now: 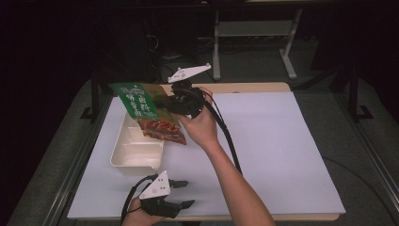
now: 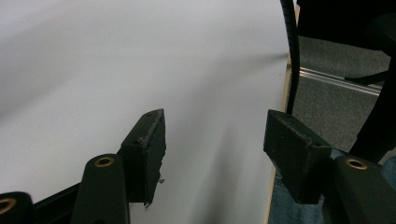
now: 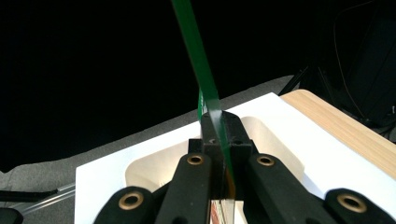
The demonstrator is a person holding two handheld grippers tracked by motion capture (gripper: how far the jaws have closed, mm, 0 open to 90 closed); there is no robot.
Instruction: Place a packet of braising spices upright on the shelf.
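1. A green snack packet [image 1: 148, 113] is held in the air above the far end of a cream tray [image 1: 136, 148], which lies at the left of the white table cover [image 1: 273, 150].
2. The packet is clamped by the right gripper [image 1: 176, 104]; in the right gripper view its jaws are seen pressed together on the thin edge of the packet [image 3: 205, 88], with the tray [image 3: 154, 170] below and beyond them.
3. The packet is tilted, its green top raised toward the far left and its red printed end hanging down over the tray's right rim.
4. No contact between packet and tray can be made out; the packet is judged to be carried, not yet laid down.
5. The left gripper [image 1: 181, 193] is held low at the near edge of the table, well apart from the tray. Its jaws are spread wide with nothing between them, as the left gripper view [image 2: 215, 140] shows over bare white cover.
6. The tray's compartments appear empty where they can be seen.
7. The pick-up is judged done. What is left, as far as can be judged, is for the packet to be lowered into the tray, released, and the right gripper drawn clear.
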